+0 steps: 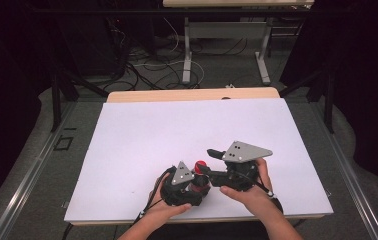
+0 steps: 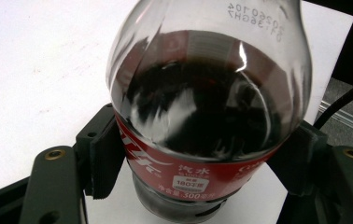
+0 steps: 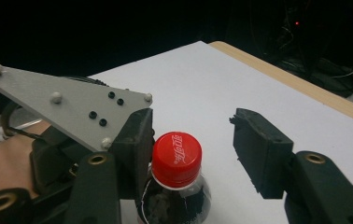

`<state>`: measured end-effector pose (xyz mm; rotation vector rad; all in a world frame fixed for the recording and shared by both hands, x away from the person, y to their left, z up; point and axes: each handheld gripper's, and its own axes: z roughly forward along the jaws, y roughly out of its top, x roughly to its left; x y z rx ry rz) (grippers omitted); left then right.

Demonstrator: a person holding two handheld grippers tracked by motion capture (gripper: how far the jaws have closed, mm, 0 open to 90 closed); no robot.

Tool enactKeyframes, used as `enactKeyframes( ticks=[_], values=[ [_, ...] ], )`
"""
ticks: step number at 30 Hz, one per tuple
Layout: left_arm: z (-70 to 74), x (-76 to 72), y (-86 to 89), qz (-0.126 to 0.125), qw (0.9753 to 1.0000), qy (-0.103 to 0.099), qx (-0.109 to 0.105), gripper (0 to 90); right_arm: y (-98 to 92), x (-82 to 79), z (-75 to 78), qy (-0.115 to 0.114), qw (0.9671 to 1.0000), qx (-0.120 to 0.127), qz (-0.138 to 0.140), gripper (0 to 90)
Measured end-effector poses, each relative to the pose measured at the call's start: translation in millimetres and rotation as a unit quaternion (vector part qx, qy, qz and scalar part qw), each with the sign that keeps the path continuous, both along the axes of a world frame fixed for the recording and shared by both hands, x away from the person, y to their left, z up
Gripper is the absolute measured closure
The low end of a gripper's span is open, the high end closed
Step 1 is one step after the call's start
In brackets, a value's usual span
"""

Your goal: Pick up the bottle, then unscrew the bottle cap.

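Two tongs: left tongs [image 2: 198, 158] clamp one bottle [image 2: 207, 107].

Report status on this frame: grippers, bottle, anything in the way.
Left gripper shut on cola bottle, upright on the white sheet. Right gripper open, jaws either side of red cap. No obstruction.

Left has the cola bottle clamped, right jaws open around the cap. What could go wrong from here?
1. The right gripper stands off-centre: one jaw sits against the red cap, the other well clear. Closing may push the neck sideways instead of gripping.
2. The left gripper clamps the bottle on its slick label; twisting the cap could spin the bottle in the pads.
3. It holds dark fizzy drink; a tilted opening may spill on the white sheet.
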<state>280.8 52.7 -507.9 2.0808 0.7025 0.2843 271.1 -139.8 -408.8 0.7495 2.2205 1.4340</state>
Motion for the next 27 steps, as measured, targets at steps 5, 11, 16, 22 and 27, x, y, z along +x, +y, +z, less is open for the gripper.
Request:
enactKeyframes(
  ticks=[5,11,16,22,27],
  values=[
    [-0.4,-2.5,0.0,-0.002,1.0000,0.000,-0.003,29.4,4.1,2.8,-6.3,0.023,0.9996,0.018,-0.003,49.6],
    [-2.1,-4.2,-2.0,-0.002,1.0000,0.003,0.006,29.4,9.9,2.2,-11.6,0.033,0.9994,0.013,-0.005,49.8],
    [-1.6,-5.9,-2.9,-0.008,0.9999,0.006,0.007,29.4,15.7,1.4,-16.2,0.042,0.9990,-0.001,-0.014,56.5],
    [-2.8,-7.3,-4.1,-0.005,1.0000,-0.003,0.002,29.4,16.8,-0.3,-16.6,0.043,0.9990,-0.006,-0.011,61.0],
    [-1.7,-7.5,-2.3,-0.010,0.9999,-0.006,0.009,29.4,16.6,-0.6,-16.1,0.045,0.9989,-0.010,0.008,61.4]
  ],
)
